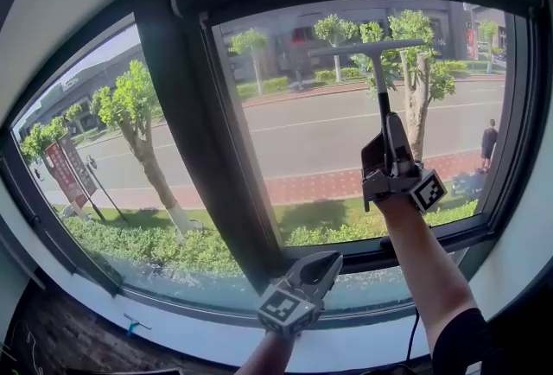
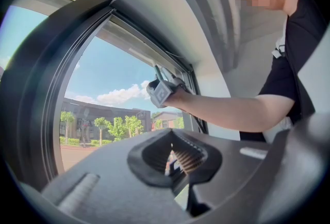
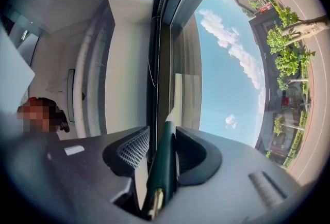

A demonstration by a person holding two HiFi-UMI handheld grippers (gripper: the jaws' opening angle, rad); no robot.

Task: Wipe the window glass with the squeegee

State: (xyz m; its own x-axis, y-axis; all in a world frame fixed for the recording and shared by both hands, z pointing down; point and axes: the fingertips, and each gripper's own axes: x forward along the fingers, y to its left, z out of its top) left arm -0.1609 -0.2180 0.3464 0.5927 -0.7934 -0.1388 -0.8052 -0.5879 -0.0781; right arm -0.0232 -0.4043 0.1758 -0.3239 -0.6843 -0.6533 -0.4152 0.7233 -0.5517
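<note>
One dark, long-handled squeegee (image 1: pixel 381 79) stands upright against the right-hand of two glass window panes (image 1: pixel 302 140), blade high. Of the two grippers, the right gripper (image 1: pixel 390 159) clamps its handle. The left gripper (image 1: pixel 323 266) is low by the dark lower frame (image 1: pixel 346 254), jaws nearly together and empty.

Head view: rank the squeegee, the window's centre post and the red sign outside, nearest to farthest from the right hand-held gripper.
1. The squeegee: its handle is clamped in the right hand-held gripper, with the blade above.
2. The centre post: to the left, part of the window frame.
3. The red sign: far left, outside beyond the glass.
</note>
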